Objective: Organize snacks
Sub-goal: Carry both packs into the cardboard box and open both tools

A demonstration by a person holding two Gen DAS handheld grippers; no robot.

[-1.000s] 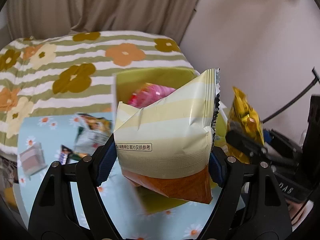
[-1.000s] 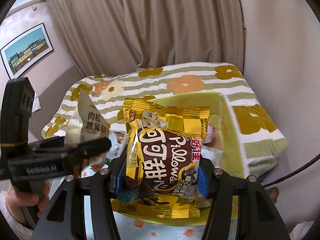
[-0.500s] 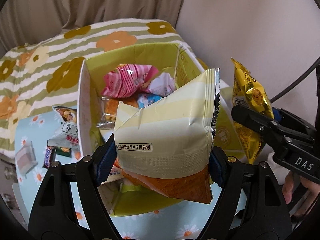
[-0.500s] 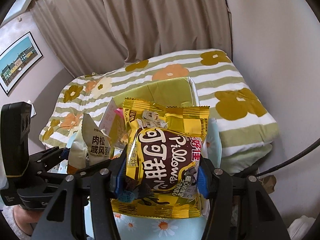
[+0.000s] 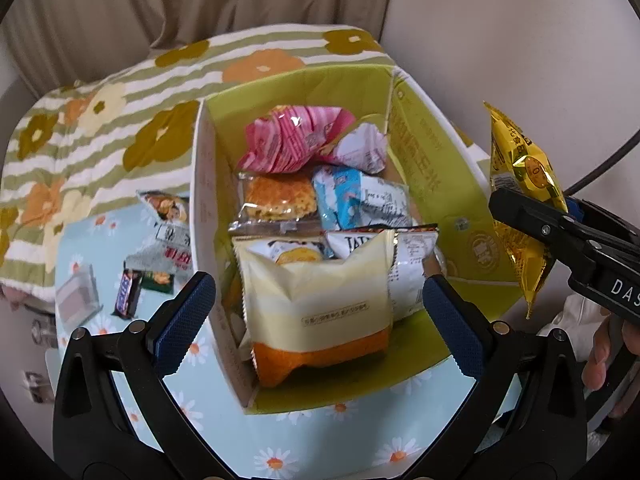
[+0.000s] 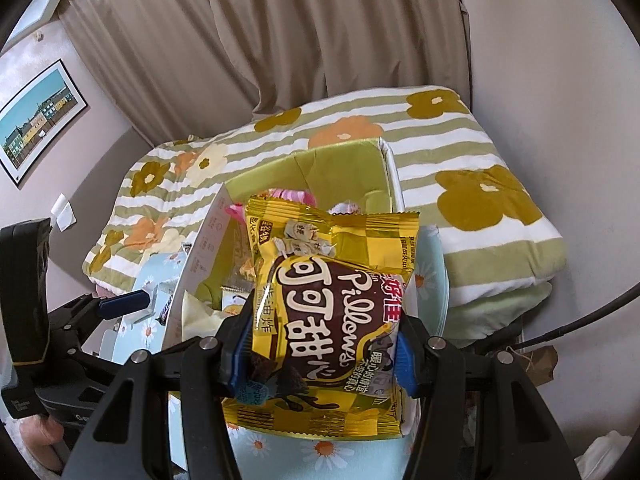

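Observation:
A green cardboard box holds several snack packets. A cream and orange packet stands free inside its near end. My left gripper is open above the box, its blue pads wide on either side of that packet and not touching it. My right gripper is shut on a yellow and brown Pillows packet, held above the box's right side. In the left wrist view this packet and the right gripper's fingers show at the right.
A few loose snacks lie on the light blue daisy cloth left of the box. A striped flower blanket lies behind. A wall and curtain stand close at the back and right.
My left gripper has opened and let go of the cream and orange packet, which now sits in the box. The right gripper has kept its hold on the yellow packet and come closer to the box.

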